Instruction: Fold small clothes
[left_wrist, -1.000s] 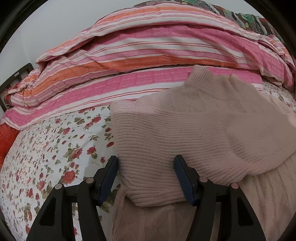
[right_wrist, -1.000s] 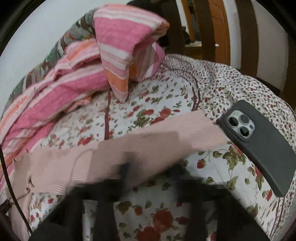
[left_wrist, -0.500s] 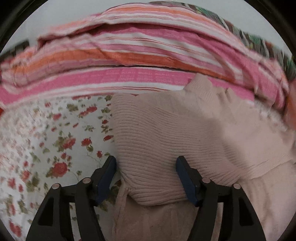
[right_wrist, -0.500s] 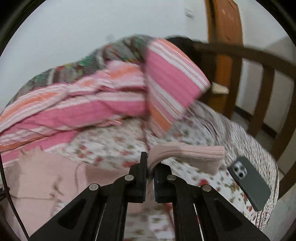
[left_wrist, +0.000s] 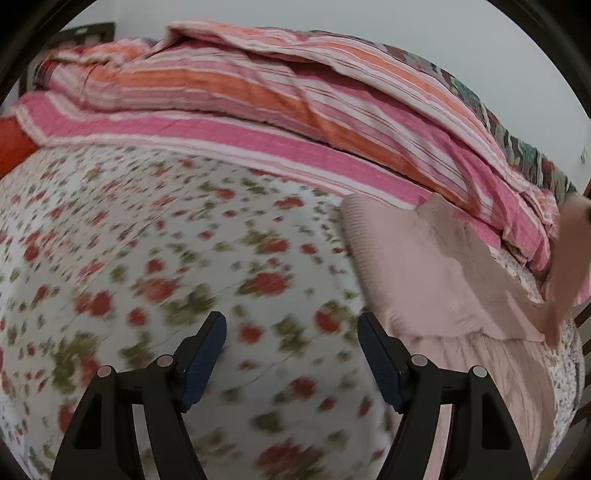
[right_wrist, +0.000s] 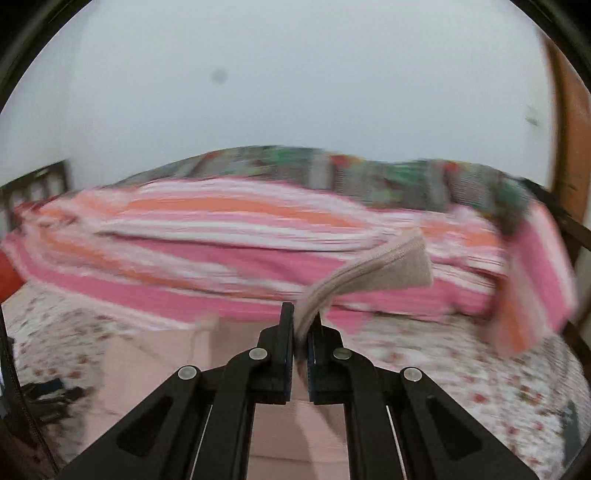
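Sweater cuff (right_wrist: 373, 275) pinched in right tool (right_wrist: 300, 332).

A bed with floral sheet (left_wrist: 155, 229) was seen; a pink sweater (left_wrist: 424, 273) lay at three o'clock, a striped quilt (left_wrist: 258, 110) at twelve.

Soft, even indoor light, no glare or hard shadows. Motion blur smears the white red-rose-printed bedsheet (left_wrist: 155, 236) and the pink-and-orange striped quilt (right_wrist: 207, 236). Fisheye bending and dark vignette ring both views.
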